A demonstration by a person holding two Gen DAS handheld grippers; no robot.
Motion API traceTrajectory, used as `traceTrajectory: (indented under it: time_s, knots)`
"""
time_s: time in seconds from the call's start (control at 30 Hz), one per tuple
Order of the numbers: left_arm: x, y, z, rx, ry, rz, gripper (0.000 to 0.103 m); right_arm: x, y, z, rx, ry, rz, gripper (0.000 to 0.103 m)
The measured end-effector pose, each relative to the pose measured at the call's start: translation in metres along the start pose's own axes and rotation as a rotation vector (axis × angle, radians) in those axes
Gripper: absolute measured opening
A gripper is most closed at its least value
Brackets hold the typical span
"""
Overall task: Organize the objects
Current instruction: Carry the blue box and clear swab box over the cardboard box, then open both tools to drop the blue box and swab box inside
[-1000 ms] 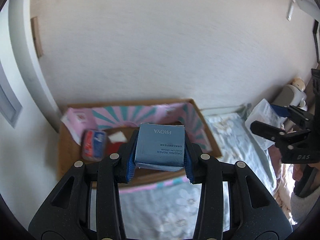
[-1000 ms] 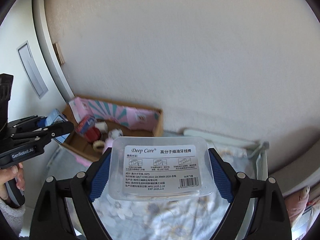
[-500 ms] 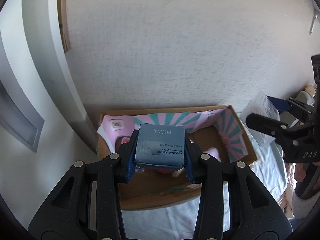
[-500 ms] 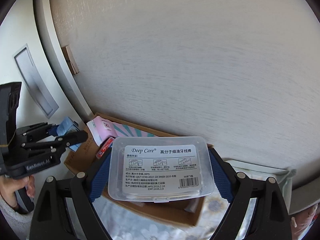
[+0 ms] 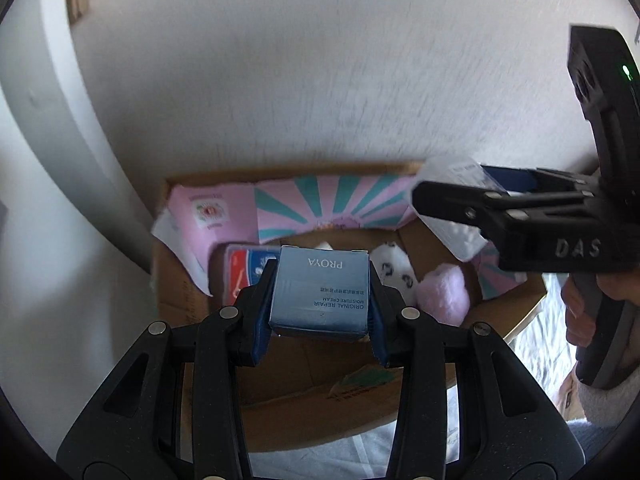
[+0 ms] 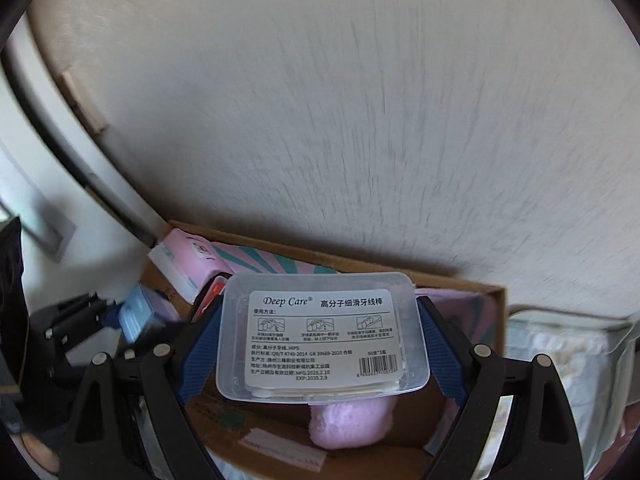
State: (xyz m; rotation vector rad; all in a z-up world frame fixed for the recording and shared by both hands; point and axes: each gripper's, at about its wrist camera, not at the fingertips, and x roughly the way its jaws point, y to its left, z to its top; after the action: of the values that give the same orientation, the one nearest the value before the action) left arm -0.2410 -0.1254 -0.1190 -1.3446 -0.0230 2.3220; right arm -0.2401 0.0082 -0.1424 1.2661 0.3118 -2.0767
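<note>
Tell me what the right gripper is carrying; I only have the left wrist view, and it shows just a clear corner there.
Observer: The right gripper is shut on a clear plastic box with a white Deep Care label, clamped at its two short ends.
Operator: Is it over the cardboard box?
Observer: It looks so. In the right wrist view the cardboard box rim runs behind it, and the pink fluffy item shows just under its near edge.
Operator: Anything readable on that label?
Observer: A barcode at its lower right, and EXP 2035.2.9.
</note>
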Motion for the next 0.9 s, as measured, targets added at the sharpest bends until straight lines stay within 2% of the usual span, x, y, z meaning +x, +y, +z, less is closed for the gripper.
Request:
traceTrajectory:
  time_s: [0.37, 0.63, 0.67, 0.7, 0.73, 0.83, 0.9]
  knots:
    - [0.031, -0.006, -0.015, 0.045, 0.086, -0.007, 0.036, 0.03, -0.008, -0.012, 0.017, 0.092, -0.049, 0.088]
    - [0.03, -0.01, -0.018, 0.067, 0.108, 0.019, 0.038, 0.03, -0.012, -0.019, 0.03, 0.117, -0.053, 0.088]
    - [0.031, -0.012, -0.018, 0.072, 0.116, 0.029, 0.042, 0.028, -0.014, -0.019, 0.041, 0.118, -0.051, 0.088]
    - [0.031, -0.014, -0.017, 0.078, 0.121, 0.046, 0.068, 0.025, -0.017, -0.019, 0.054, 0.117, -0.048, 0.088]
    - [0.032, -0.016, -0.017, 0.088, 0.129, 0.066, 0.101, 0.023, -0.018, -0.019, 0.064, 0.117, -0.048, 0.088]
    - [0.031, -0.022, -0.017, 0.099, 0.121, 0.032, 0.103, 0.021, -0.023, -0.02, 0.088, 0.14, -0.021, 0.09]
    - [0.031, -0.026, -0.017, 0.108, 0.121, 0.03, 0.103, 0.022, -0.025, -0.019, 0.108, 0.153, 0.011, 0.097]
